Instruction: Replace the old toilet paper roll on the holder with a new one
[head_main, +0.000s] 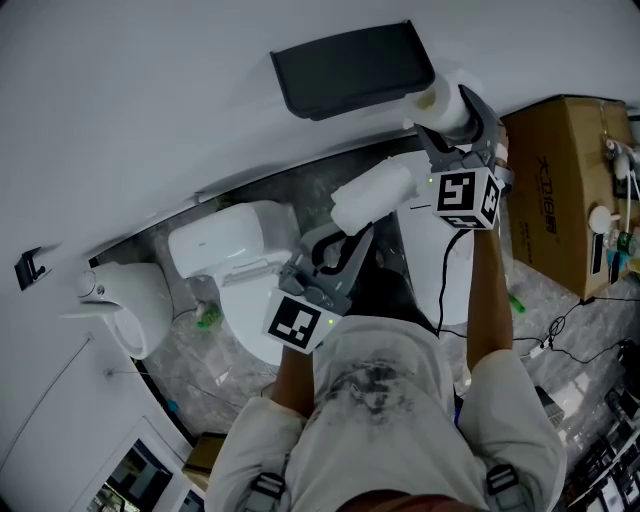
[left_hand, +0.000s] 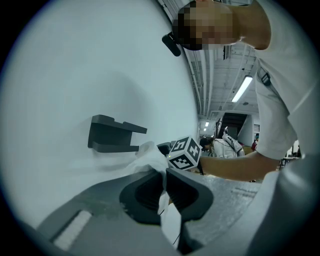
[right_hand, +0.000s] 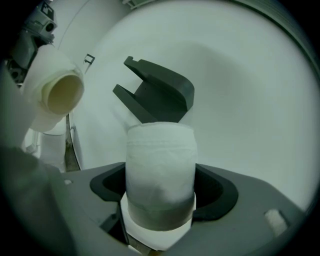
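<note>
The right gripper (right_hand: 162, 192) view shows its jaws clamped round a full white toilet paper roll (right_hand: 160, 160), just below the dark holder (right_hand: 160, 95) on the wall (right_hand: 250, 100). Only this view shows the cardboard core of the second roll (right_hand: 56, 92). In the left gripper (left_hand: 165, 187) view, nearly closed jaws pinch that roll's crumpled paper.

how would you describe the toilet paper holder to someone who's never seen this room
Find the big white wall behind the toilet. On it juts one dark grey bracket with a flat hood: the holder. It is empty and the wall's only large dark thing; the white roll nearest it is clamped in the jaws of the right gripper.
</note>
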